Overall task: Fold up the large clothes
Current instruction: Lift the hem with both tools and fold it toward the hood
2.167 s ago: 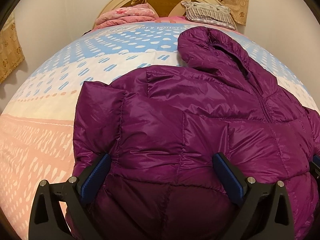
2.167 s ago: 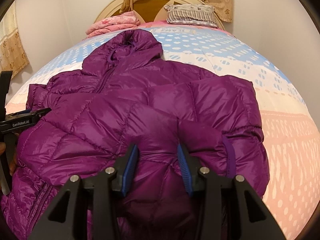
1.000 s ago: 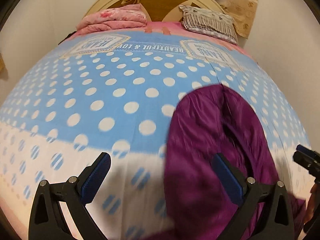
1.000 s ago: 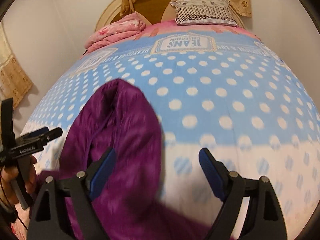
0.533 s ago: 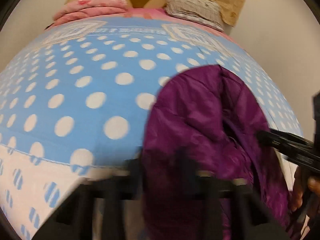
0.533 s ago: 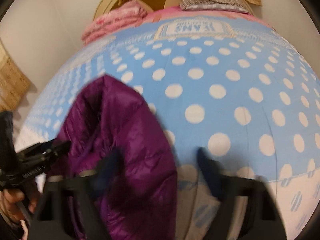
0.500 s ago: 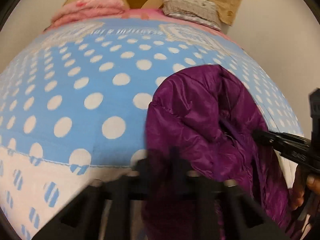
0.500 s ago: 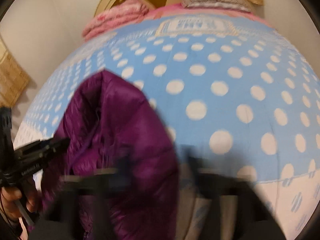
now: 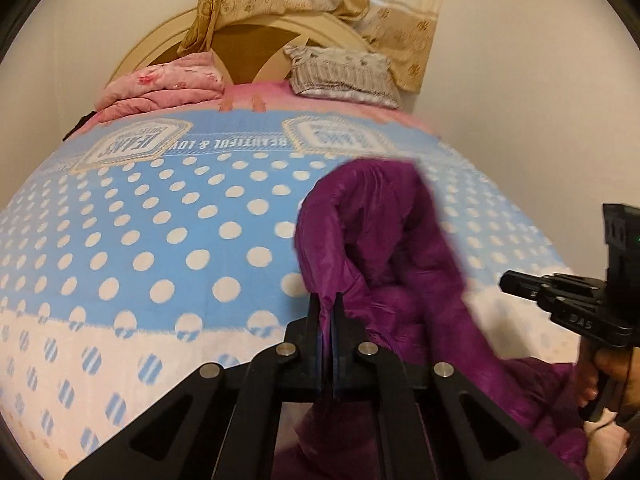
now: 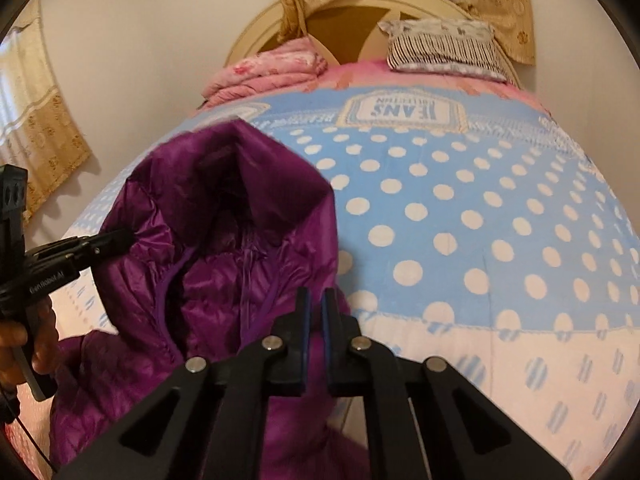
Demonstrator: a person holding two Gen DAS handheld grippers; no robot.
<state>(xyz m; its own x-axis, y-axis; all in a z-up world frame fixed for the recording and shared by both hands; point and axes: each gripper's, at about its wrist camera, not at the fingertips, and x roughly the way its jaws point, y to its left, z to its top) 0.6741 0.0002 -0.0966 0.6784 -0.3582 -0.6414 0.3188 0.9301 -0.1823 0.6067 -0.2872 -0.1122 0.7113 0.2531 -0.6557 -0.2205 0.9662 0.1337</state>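
1. Two grippers were seen clamped on one purple puffer jacket (image 9: pixel 384 248), which was spread on a polka-dot bedspread (image 9: pixel 160 240).
2. Nearest the left wrist camera, the left gripper (image 9: pixel 327 312) was seen pinched shut on the jacket's left hood edge, purple cloth being caught between its blue pads.
3. On the jacket's opposite side, the right gripper (image 10: pixel 313 308) was seen closed on the fabric beside the zipper; the narrow slot between its pads was filled with purple cloth.
4. The hood (image 10: pixel 224 184) was held raised above the bedspread, its opening turned towards the right wrist camera.
5. Beyond the jacket, at the head of the bed, a folded pink quilt (image 9: pixel 160 84) and a striped pillow (image 9: pixel 344 76) were seen against the headboard (image 9: pixel 256 40).
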